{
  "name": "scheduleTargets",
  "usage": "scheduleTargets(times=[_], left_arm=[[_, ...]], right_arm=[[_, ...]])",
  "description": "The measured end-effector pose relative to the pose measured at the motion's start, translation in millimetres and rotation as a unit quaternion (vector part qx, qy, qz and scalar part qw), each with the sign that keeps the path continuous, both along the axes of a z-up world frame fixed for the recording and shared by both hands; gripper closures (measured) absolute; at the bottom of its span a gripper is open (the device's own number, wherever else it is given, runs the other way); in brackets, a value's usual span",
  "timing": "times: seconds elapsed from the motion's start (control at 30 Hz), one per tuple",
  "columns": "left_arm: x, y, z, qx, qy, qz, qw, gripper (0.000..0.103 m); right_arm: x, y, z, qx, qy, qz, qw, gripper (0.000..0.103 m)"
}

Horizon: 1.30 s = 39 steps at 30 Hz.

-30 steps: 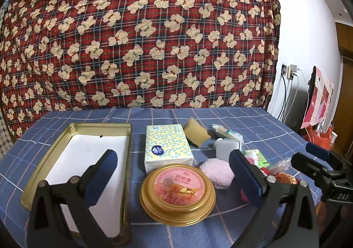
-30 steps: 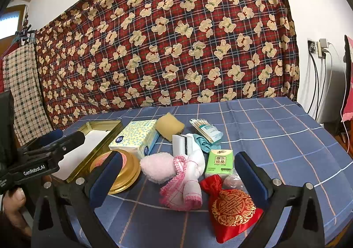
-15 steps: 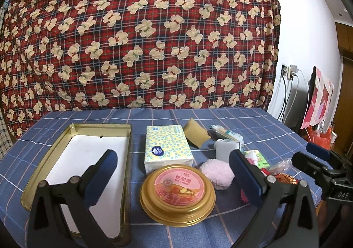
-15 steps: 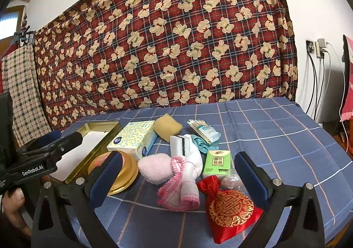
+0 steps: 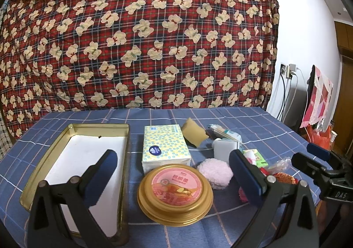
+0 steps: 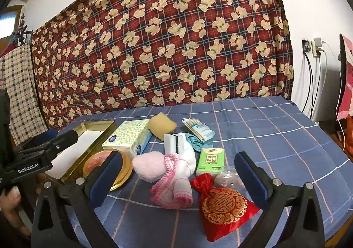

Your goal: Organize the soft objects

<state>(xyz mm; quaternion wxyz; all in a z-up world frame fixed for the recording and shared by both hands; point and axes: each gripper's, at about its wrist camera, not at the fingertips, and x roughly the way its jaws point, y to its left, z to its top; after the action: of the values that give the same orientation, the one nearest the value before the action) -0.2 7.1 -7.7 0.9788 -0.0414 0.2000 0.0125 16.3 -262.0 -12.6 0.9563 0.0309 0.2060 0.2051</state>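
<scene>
A gold tin tray (image 5: 55,148) with a white liner lies at the left of the blue checked table. Right of it are a yellow tissue pack (image 5: 165,148), a round gold tin (image 5: 175,190), a pink puff (image 5: 215,173) and a yellow sponge (image 5: 194,134). The right wrist view shows the pink puff (image 6: 150,165), a pink-edged white cloth (image 6: 178,179), a red pouch (image 6: 222,206), a green tissue packet (image 6: 210,161) and a white sponge (image 6: 174,143). My left gripper (image 5: 172,173) is open above the round tin. My right gripper (image 6: 176,173) is open above the cloth.
A swab packet (image 6: 198,130) and a teal cloth (image 6: 195,141) lie behind the pile. A clear plastic bag (image 6: 228,178) lies by the red pouch. A bear-print plaid cloth (image 5: 141,45) hangs behind the table. Cables hang from a wall socket (image 6: 313,47) at the right.
The right gripper's view has shifted slightly, with the objects sitting a little lower and to the left. The left gripper has hardly moved. Both stay open.
</scene>
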Motion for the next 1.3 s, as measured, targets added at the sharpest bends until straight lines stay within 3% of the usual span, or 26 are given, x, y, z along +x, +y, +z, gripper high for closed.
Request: scheduleTargets(times=[0.43,0.63,0.87,0.93,1.0,1.03,1.13,1.17,1.2,1.3], left_arm=[[5,-48,-8,0.014,0.004,-0.036,0.9992,0.000],[16,-83,-24,0.033,0.027,-0.078,0.9961,0.001],[22,-95,-35,0.040,0.042,-0.088,0.9944,0.001],[24,-98,-38,0.041,0.046,-0.092,0.9939,0.001],[26,-100,-39,0.042,0.050,-0.094,0.9935,0.002],[26,-101,-40,0.043,0.051,-0.096,0.9932,0.002],[27,-104,-41,0.045,0.054,-0.102,0.9923,0.002],[27,-105,-41,0.045,0.053,-0.105,0.9921,0.002],[27,-106,-42,0.045,0.053,-0.108,0.9917,0.004],[28,-112,-43,0.046,0.059,-0.121,0.9898,0.013]], right_arm=[[-3,-44,-27,-0.030,0.008,-0.052,0.998,0.001],[9,-57,-52,-0.031,0.046,-0.044,0.998,0.001],[22,-50,-73,-0.045,0.065,-0.031,0.996,0.002],[25,-47,-77,-0.047,0.072,-0.026,0.996,0.007],[29,-45,-81,-0.053,0.079,-0.023,0.995,0.026],[32,-45,-85,-0.056,0.088,-0.022,0.994,0.031],[34,-46,-90,-0.053,0.097,-0.014,0.994,0.037],[33,-46,-90,-0.052,0.097,-0.006,0.994,0.045],[33,-45,-91,-0.054,0.103,0.005,0.993,0.054],[30,-44,-92,-0.058,0.099,0.014,0.993,0.064]])
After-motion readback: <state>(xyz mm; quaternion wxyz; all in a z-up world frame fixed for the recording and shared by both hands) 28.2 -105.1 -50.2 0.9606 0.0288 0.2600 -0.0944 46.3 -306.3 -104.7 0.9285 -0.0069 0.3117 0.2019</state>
